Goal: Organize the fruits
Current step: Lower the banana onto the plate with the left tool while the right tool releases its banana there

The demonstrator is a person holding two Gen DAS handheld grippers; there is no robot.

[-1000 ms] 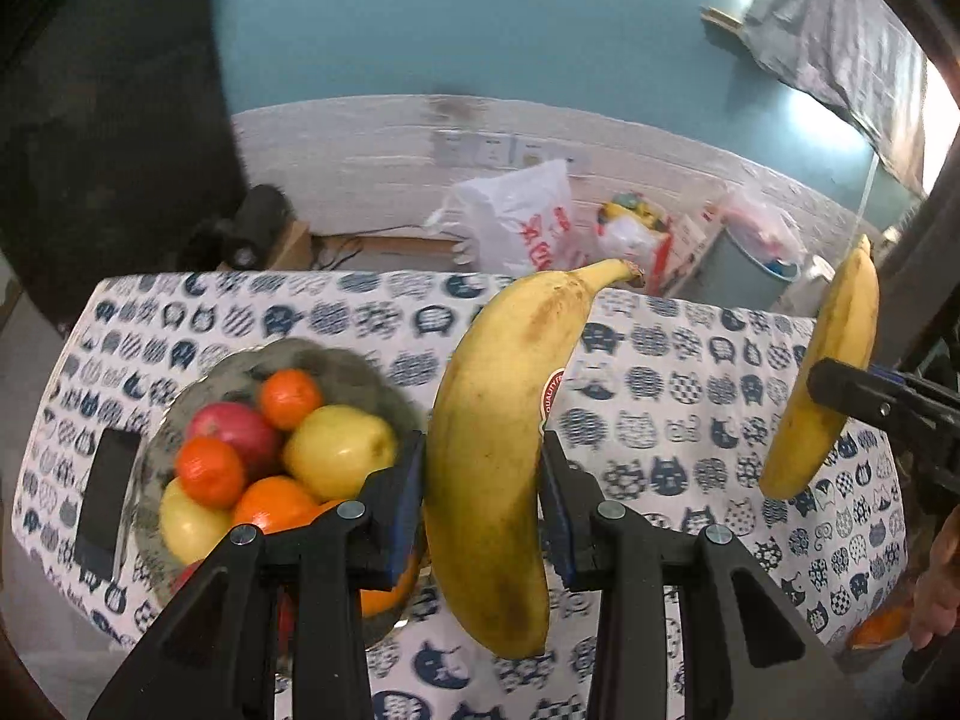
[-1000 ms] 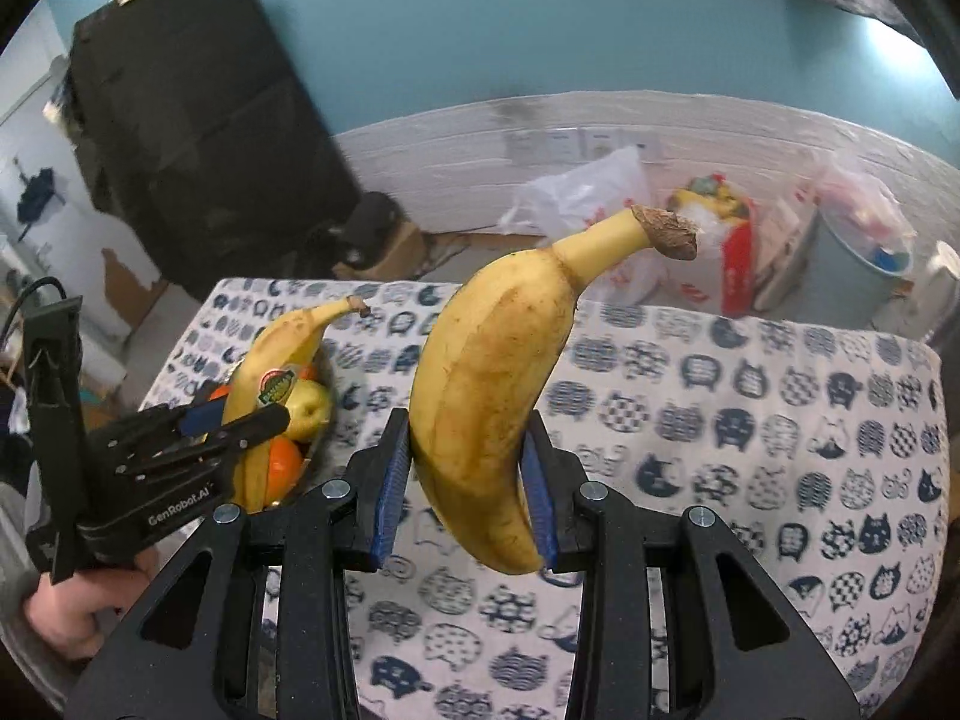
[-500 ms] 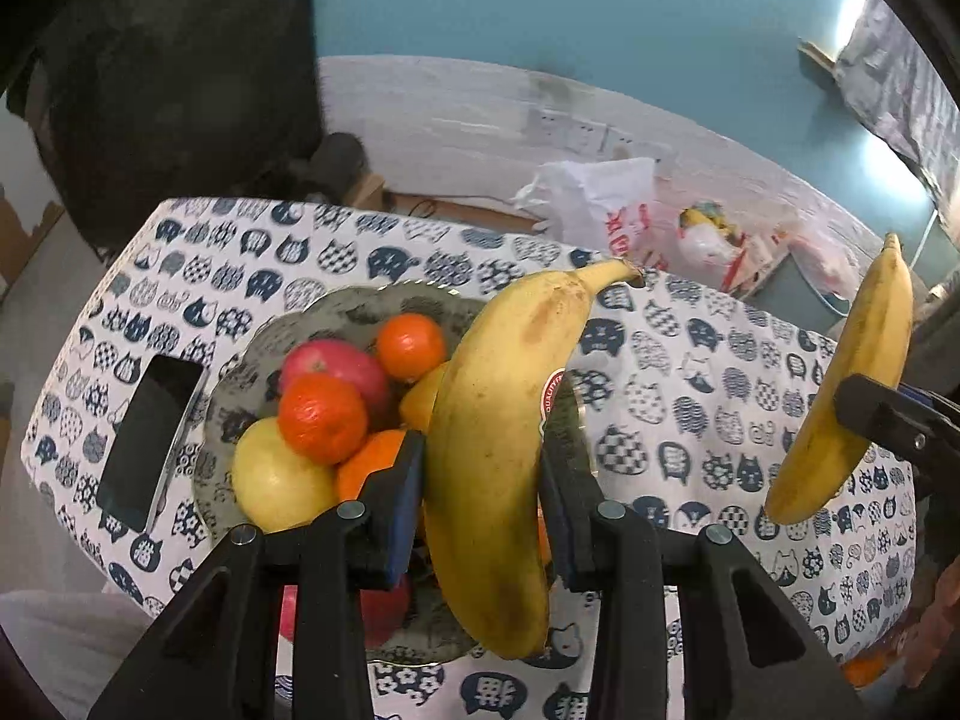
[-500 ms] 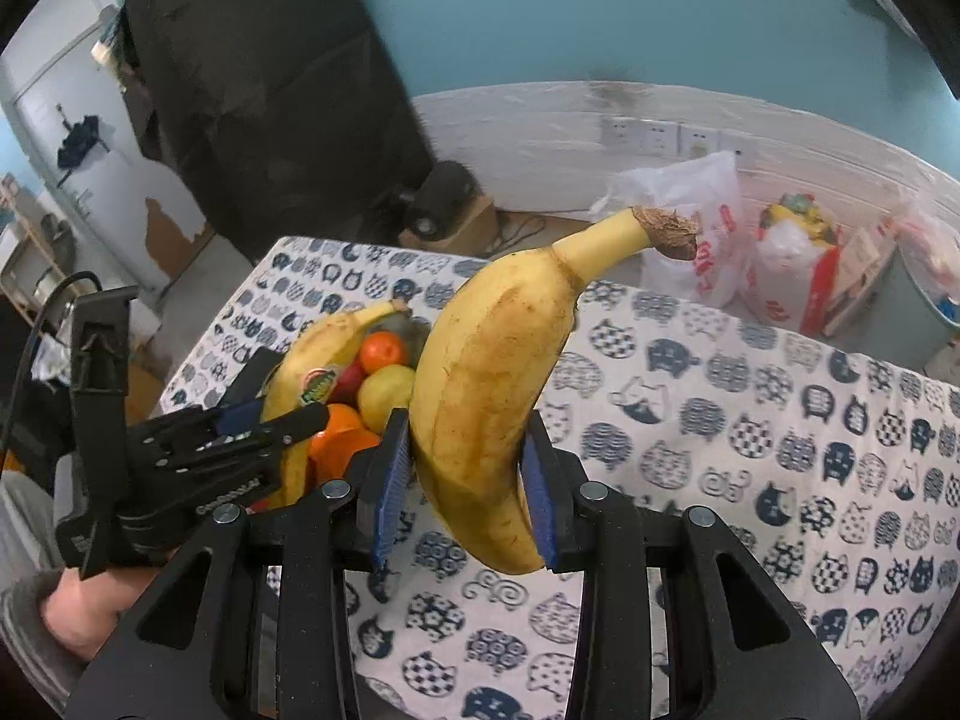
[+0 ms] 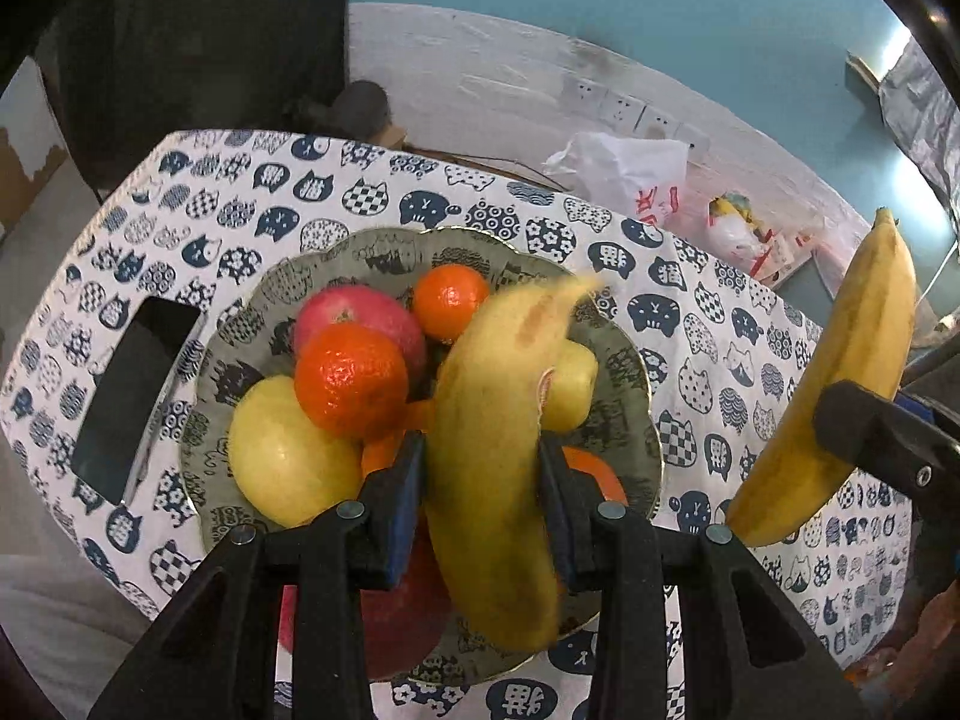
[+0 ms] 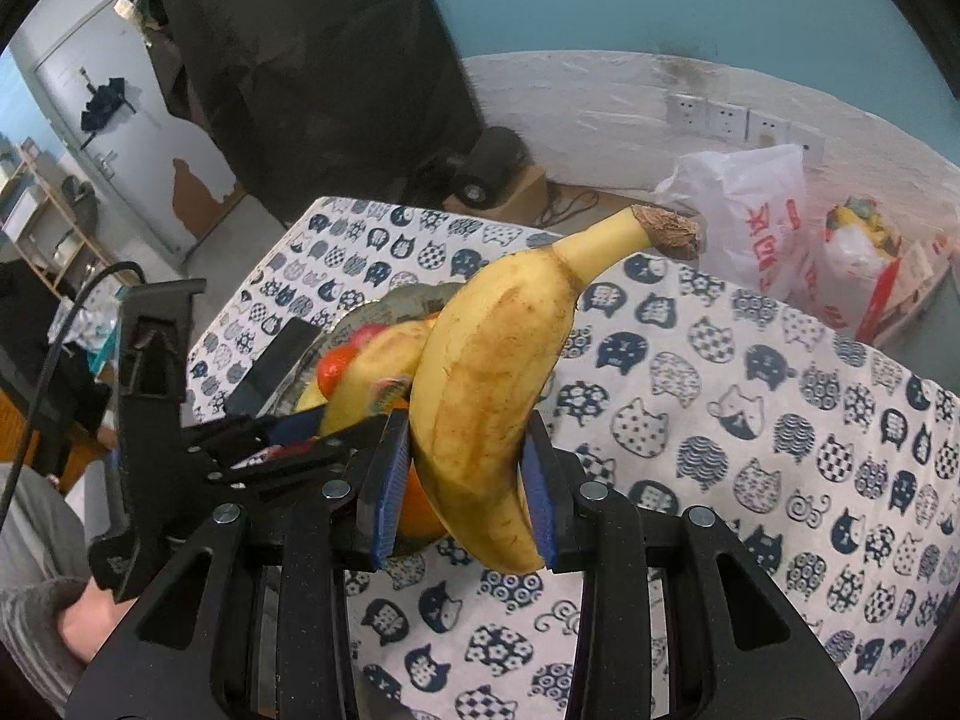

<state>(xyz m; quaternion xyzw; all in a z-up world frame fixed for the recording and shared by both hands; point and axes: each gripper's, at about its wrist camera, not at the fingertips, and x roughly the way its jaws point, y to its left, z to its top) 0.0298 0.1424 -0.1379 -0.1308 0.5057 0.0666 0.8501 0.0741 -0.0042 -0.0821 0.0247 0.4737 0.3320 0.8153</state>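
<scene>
My left gripper point(image 5: 480, 498) is shut on a yellow banana point(image 5: 498, 420) and holds it right over the patterned fruit bowl point(image 5: 630, 372). In the bowl lie a tangerine point(image 5: 351, 378), a smaller tangerine point(image 5: 450, 300), a red apple point(image 5: 360, 312) and a yellow pear point(image 5: 288, 462). My right gripper point(image 6: 462, 498) is shut on a second banana point(image 6: 492, 396), stem pointing up and right. That banana point(image 5: 840, 384) hangs right of the bowl in the left wrist view. The left gripper point(image 6: 282, 444) with its banana point(image 6: 372, 378) shows just left of mine, over the bowl point(image 6: 396, 300).
A black phone point(image 5: 135, 402) lies on the cat-print tablecloth point(image 5: 720, 360) left of the bowl. Plastic bags point(image 6: 750, 210) and a dark speaker point(image 6: 486, 174) sit on the floor beyond the table's far edge. A hand and grey sleeve point(image 6: 54, 618) hold the left gripper.
Both grippers have moved left toward the bowl with their bananas. The left one has sunk over the fruit, and the bowl now lies directly under its banana.
</scene>
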